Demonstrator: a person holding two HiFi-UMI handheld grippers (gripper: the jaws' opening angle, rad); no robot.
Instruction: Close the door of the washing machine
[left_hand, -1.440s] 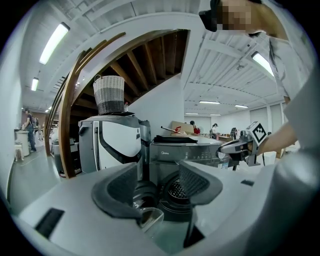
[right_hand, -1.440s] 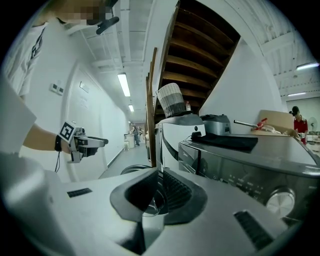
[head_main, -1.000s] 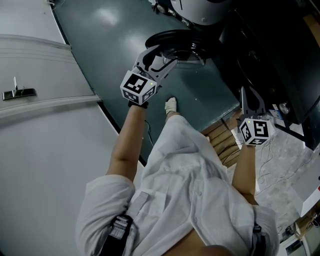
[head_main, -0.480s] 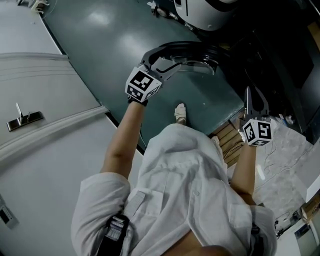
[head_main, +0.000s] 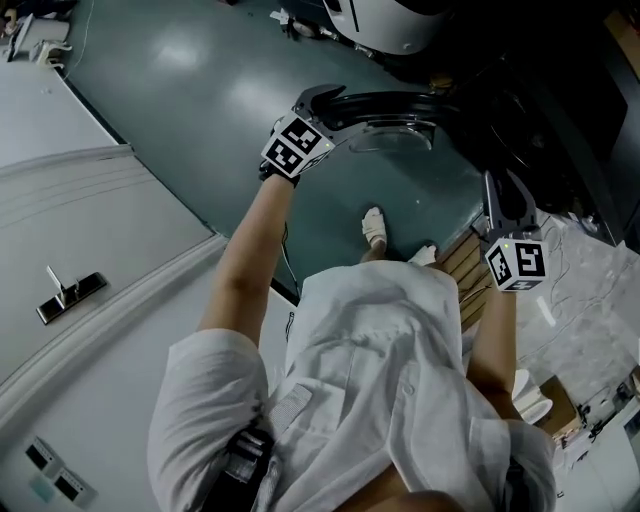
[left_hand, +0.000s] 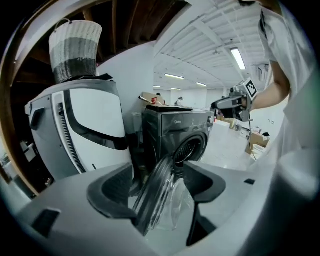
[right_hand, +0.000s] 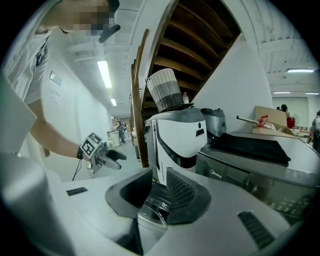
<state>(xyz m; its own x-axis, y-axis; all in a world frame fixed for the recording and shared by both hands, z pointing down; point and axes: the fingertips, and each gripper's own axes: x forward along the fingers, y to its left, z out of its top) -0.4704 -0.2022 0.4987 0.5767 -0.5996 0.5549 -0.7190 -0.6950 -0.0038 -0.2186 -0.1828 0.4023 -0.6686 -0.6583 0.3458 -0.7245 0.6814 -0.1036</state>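
Door (head_main: 390, 101) of the washing machine (left_hand: 172, 131) stood swung out over the teal floor (head_main: 190, 90), seen edge-on between the jaws of the left gripper (left_hand: 161, 186). Those jaws had just been opening and stood wide. The dark rim and its clear bowl sat in the gap with room on both sides, and neither pad pressed on it. Behind the door the machine's round port (left_hand: 192, 148) gaped open. A white machine (left_hand: 87, 132) with a woven basket (left_hand: 75, 50) on top stood just beside the washer. A broad stretch of floor lay on the door's outer side, and the person's foot (head_main: 374, 228) stood near, on the inner side. The right gripper (right_hand: 156, 193) was held well apart from the door, over wooden slats (head_main: 462, 268) at the floor's edge by the washer's dark front. Its jaws stood apart and clamped nothing. A curved shiny rim showed low in their gap, though I could not tell what it was.
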